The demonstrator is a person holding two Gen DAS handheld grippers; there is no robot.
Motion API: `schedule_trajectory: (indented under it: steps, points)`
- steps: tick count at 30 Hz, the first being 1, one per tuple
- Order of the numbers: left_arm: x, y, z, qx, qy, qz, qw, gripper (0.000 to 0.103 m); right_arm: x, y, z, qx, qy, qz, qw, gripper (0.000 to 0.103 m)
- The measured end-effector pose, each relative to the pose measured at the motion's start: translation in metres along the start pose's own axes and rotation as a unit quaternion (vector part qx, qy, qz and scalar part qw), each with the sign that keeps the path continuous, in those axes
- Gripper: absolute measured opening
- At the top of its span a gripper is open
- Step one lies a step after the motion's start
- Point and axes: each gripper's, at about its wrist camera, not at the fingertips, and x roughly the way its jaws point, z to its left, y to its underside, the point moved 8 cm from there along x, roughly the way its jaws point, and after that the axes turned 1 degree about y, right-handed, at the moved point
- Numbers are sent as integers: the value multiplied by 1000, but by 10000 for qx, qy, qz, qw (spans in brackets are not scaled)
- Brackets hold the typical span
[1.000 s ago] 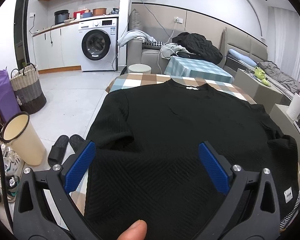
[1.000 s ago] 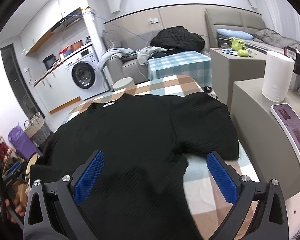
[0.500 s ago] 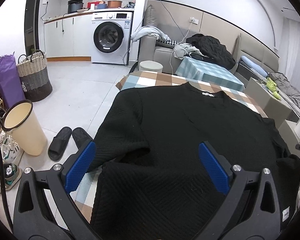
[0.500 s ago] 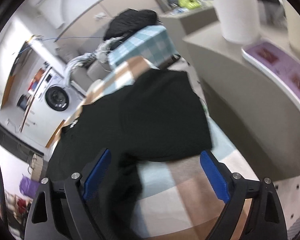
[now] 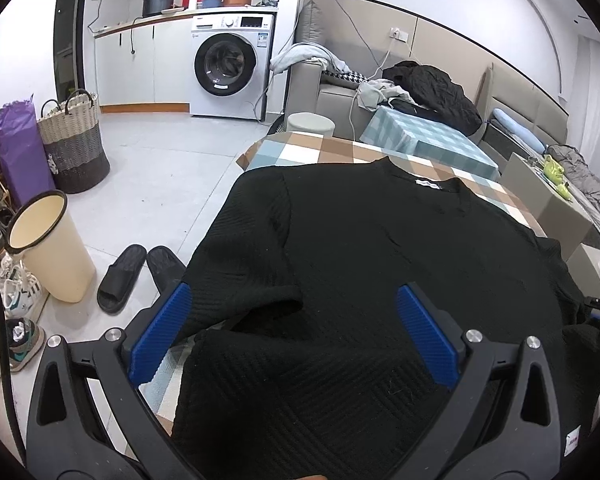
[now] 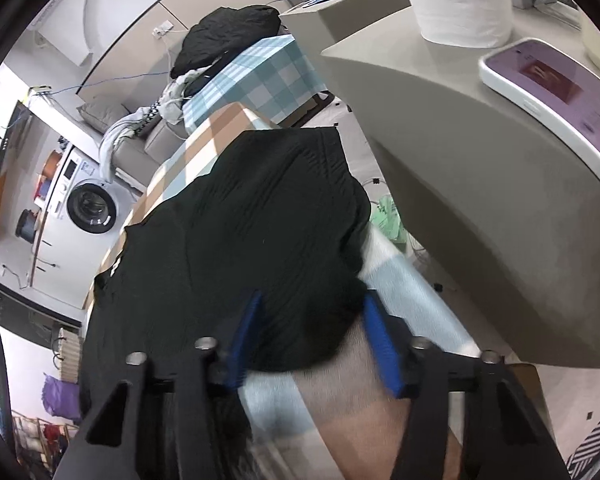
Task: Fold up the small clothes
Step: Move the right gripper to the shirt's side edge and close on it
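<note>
A sweater [image 5: 380,264] is spread flat on the desk [image 5: 312,152]. Its collar is at the far end. On the floor to the left of the desk, two slippers [image 5: 140,276] are set side by side. A bin [image 5: 48,248] is placed left of them, and a basket [image 5: 74,140] farther back. A washer [image 5: 230,66] is seen behind, by the wall. To the right of the desk, a paper roll [image 6: 460,0] is stood on a cabinet [image 6: 480,168].

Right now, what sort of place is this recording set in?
Most likely a small home, living room open to a laundry corner: a washing machine, a sofa piled with clothes, and slippers on the tiled floor.
</note>
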Motion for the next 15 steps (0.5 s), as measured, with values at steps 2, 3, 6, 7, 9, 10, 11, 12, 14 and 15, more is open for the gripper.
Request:
schedule_trajectory:
  steps: [2,3,6,7,9,10,11,12,14,15]
  points:
    - [2,-1,-2,52,-8,-14,10000,102,5,-4,4,-55,118,4,9999,27]
    - [1,0,-1,64,-20,-22,10000,102,6,-5,4,-114,203,-1,9997,21]
    - [0,2,2,68,-52,-23,10000,102,4,-7,8,-290,395,-96,9988,12]
    - [2,2,3,53,-67,-18,10000,102,1,-7,9,-342,461,-183,9982,11]
    - [2,2,6,30,-128,-10,9999,102,-7,-12,15,-408,436,-326,9977,11]
    - [2,2,7,18,-101,-13,9999,102,-10,-14,19,-438,423,-370,9975,11]
    - [2,2,8,5,-83,-19,10000,102,-13,-17,24,-495,381,-406,9972,11]
    - [3,2,10,-15,-87,-28,10000,102,-17,-20,32,-559,314,-455,9969,11]
    - [2,1,10,-15,-59,-26,10000,102,-22,-27,60,-764,92,-569,9954,11]
    - [2,1,11,-16,-51,-39,10000,102,-25,-28,78,-902,-77,-618,9940,11]
